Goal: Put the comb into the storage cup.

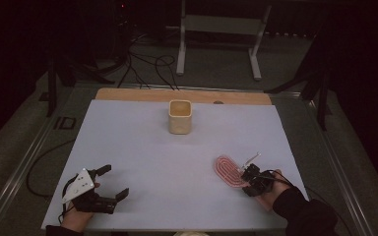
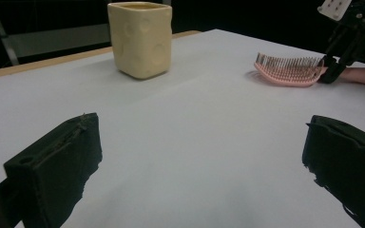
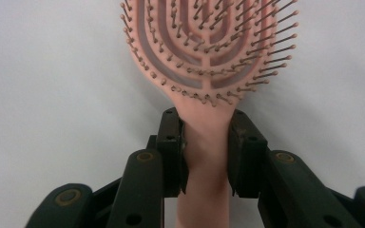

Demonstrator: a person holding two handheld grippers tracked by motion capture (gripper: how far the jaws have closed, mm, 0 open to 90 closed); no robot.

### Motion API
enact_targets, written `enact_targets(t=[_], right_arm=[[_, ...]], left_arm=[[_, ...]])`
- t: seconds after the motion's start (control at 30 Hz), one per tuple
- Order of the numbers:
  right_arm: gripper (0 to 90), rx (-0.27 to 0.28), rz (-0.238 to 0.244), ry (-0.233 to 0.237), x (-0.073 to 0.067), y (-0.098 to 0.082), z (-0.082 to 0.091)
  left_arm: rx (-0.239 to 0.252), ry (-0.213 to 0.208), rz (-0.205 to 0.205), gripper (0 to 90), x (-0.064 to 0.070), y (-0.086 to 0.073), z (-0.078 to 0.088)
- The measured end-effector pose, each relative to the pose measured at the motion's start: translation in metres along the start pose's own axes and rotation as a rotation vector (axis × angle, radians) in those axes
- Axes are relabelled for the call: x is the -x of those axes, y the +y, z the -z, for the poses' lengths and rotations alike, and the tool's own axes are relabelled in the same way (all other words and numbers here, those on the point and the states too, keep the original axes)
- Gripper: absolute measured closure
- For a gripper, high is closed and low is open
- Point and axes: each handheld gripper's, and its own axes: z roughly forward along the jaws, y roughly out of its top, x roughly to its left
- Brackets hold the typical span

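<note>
Dim room; white table sheet (image 1: 142,147).
Item 1: left gripper (image 1: 112,183), near left corner, jaws spread, holding nothing.
Item 2: cream cup (image 1: 180,117), upright, far centre.
Item 3: pink hairbrush (image 3: 209,52), bristles up, flat at right; right gripper (image 3: 204,142) pinches its neck.
Risk: the narrow, tapered neck may let the brush pivot or slip when lifted.

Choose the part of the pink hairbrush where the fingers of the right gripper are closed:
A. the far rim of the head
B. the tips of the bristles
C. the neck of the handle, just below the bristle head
C: in the right gripper view, the right gripper has its fingers pressed on both sides of the pink hairbrush at the handle neck.
</note>
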Motion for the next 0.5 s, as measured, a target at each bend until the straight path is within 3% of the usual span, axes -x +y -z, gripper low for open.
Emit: enact_targets(t=[0.17, 0.5], right_arm=[[70.4, 0.061, -0.025, 0.011, 0.0017, 0.0012, 0.0039], [70.4, 0.151, -0.020, 0.029, -0.0026, 0.0064, 0.0076]], left_arm=[[-0.001, 0.001, 0.001, 0.1, -0.0003, -0.0001, 0.0000], [-0.001, 0.001, 0.000, 0.2, -0.0001, -0.0001, 0.0000]])
